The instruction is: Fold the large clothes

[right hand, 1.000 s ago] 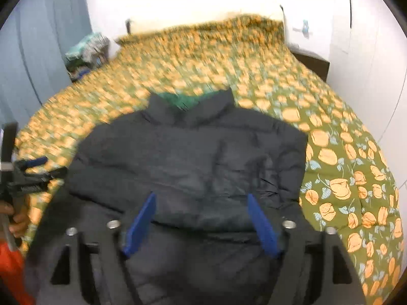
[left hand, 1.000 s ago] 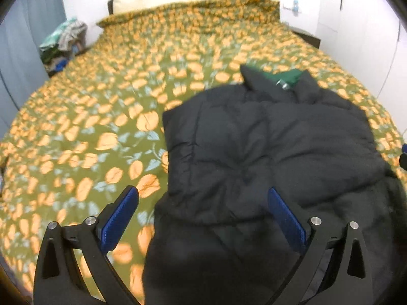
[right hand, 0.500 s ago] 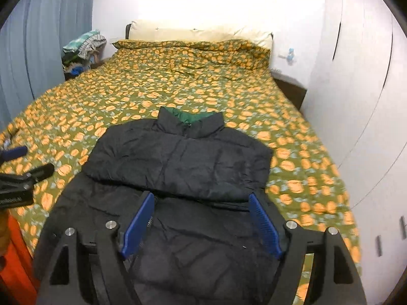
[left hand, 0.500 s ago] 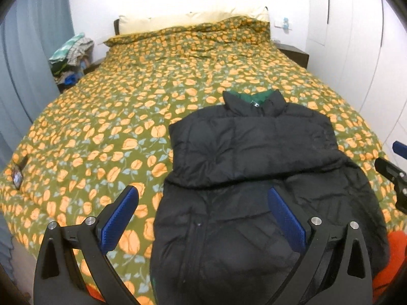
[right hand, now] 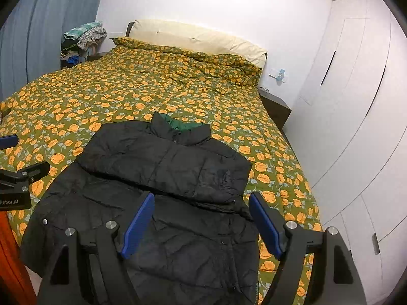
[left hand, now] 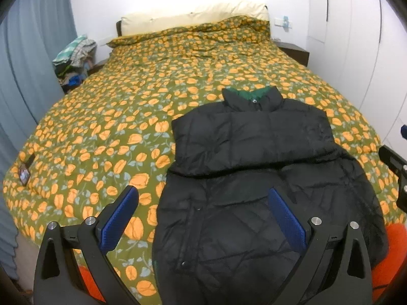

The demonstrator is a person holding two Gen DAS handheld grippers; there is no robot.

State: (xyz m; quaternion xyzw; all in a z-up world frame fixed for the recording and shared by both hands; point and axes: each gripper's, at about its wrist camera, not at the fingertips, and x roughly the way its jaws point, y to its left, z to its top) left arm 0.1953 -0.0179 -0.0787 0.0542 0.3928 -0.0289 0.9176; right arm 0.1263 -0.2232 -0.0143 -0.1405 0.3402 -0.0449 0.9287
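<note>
A black puffer jacket (left hand: 251, 167) with a green-lined collar lies on the bed near its foot, its sleeves folded across the chest; it also shows in the right wrist view (right hand: 162, 178). My left gripper (left hand: 203, 213) is open and empty, held above the jacket's lower left part. My right gripper (right hand: 201, 223) is open and empty above the jacket's lower middle. The left gripper shows at the left edge of the right wrist view (right hand: 17, 167), and the right gripper at the right edge of the left wrist view (left hand: 396, 165).
The bed (left hand: 127, 106) has a green cover with orange flowers and a cream pillow (left hand: 193, 17) at the head. A pile of clothes (left hand: 73, 56) sits at the far left. White wardrobe doors (right hand: 356, 127) line the right side; a dark nightstand (right hand: 276, 106) stands beside the bed.
Both grippers have pulled back and up from the jacket, so more of the bed and room shows. The jacket lies still, its sleeves folded over the chest.
</note>
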